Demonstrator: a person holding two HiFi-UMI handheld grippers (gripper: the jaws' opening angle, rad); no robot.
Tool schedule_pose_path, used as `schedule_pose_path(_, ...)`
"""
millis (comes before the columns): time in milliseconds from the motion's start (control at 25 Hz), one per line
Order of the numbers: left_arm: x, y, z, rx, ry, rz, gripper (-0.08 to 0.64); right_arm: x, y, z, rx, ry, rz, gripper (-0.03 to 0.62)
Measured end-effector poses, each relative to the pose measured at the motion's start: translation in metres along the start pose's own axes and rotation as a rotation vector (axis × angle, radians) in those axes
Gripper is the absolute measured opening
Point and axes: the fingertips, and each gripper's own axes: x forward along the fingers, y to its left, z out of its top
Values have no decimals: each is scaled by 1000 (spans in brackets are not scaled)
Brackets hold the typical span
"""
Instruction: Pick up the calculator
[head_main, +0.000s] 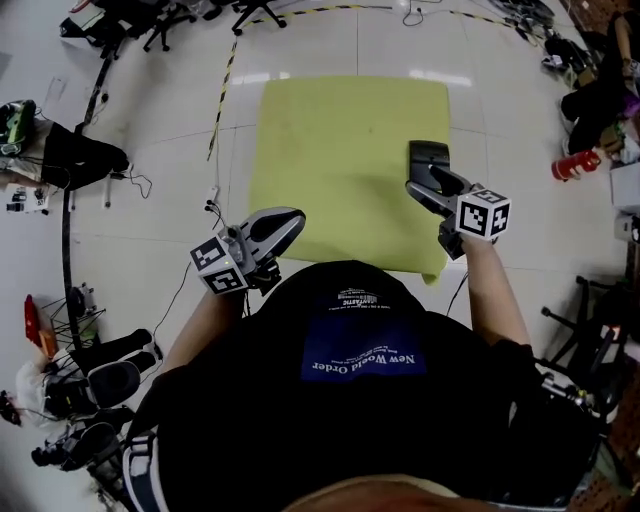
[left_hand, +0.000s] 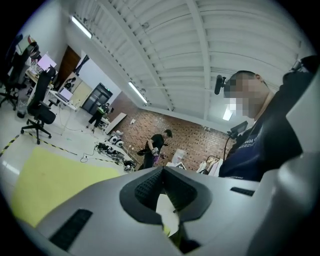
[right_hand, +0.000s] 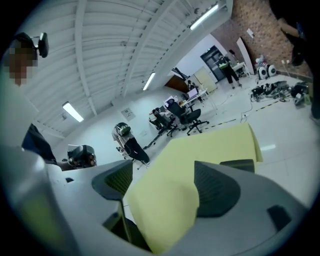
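A dark calculator (head_main: 430, 156) lies near the right edge of the yellow-green tabletop (head_main: 340, 150). My right gripper (head_main: 430, 183) hovers just on the near side of it, jaws open and empty. In the right gripper view the gripper (right_hand: 162, 172) shows yellow cloth between its pads, and the calculator (right_hand: 238, 163) peeks out beyond the right finger (right_hand: 215, 187). My left gripper (head_main: 283, 224) sits off the table's near left corner, pads together with nothing held. In the left gripper view the gripper (left_hand: 161, 175) points past the table's edge (left_hand: 50, 180).
Office chairs (head_main: 180, 15) stand on the floor beyond the table. Yellow-black tape (head_main: 224, 90) runs along the floor at its left. A red cylinder (head_main: 574, 165) lies at the right among clutter. A black stand (head_main: 85, 155) and cables are at the left. A person (left_hand: 157, 146) stands far off.
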Motion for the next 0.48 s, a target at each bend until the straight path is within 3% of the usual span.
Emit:
schedule_pose_path(280,-5,22,-12,-43,27,-41,6,17,-77,-23,64,94,-287,373)
schedule_pose_path(480,-20,37,-17,-58,30,-110,6,24,-131,-48,127,208,-510,458)
